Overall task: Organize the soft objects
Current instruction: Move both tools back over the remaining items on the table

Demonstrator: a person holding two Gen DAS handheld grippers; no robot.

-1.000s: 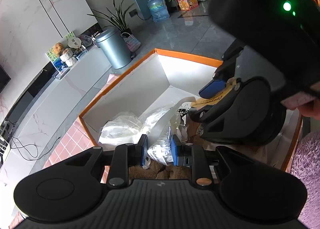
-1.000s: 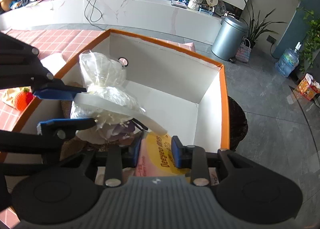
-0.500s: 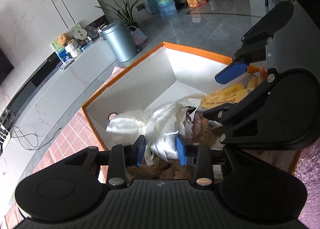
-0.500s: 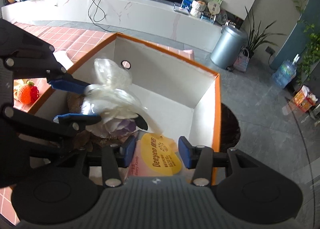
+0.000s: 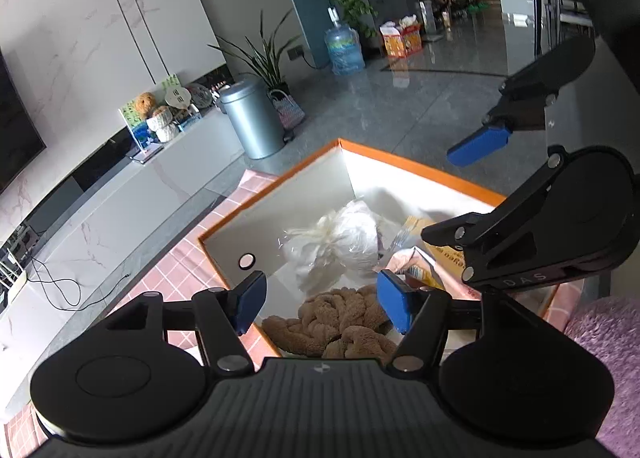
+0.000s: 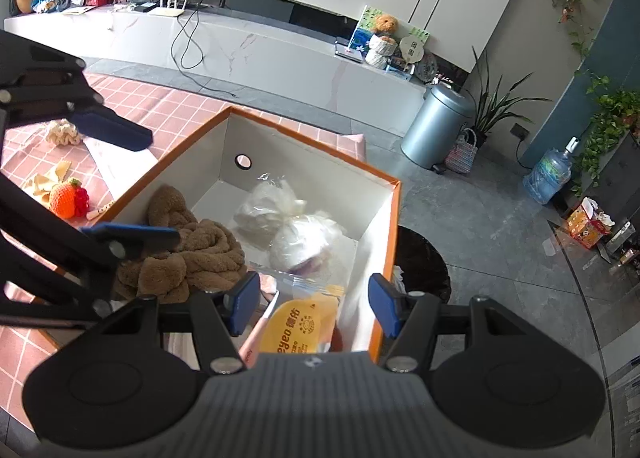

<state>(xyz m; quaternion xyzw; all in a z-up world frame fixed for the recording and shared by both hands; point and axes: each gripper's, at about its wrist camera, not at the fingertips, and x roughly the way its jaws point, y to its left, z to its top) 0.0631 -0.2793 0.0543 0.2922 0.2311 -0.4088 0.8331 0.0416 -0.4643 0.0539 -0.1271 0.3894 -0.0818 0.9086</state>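
A white box with an orange rim (image 5: pixel 288 218) (image 6: pixel 304 162) holds a clear plastic bag of white stuffing (image 5: pixel 344 238) (image 6: pixel 296 234), a brown fluffy towel (image 5: pixel 340 322) (image 6: pixel 196 254) and a yellow and pink tissue pack (image 6: pixel 300 326) (image 5: pixel 436 254). My left gripper (image 5: pixel 322 302) (image 6: pixel 128 182) hovers above the towel; its jaws are opening and grip nothing. My right gripper (image 6: pixel 313 303) (image 5: pixel 460 194) hangs over the tissue pack at the box's near corner. Its jaws are opening too, and the pads stand clear of the pack.
The box sits on a pink checked cloth (image 6: pixel 160 106). On the cloth to the left lie a knitted orange toy (image 6: pixel 64 198) and a cream frilly piece (image 6: pixel 62 132). A dark round stool (image 6: pixel 424 262) stands beside the box, and a purple fluffy thing (image 5: pixel 612 358) is at the right.
Both grippers have opened and risen back from the box. The left let go of the plastic bag, which now lies inside, and the right released the tissue pack.
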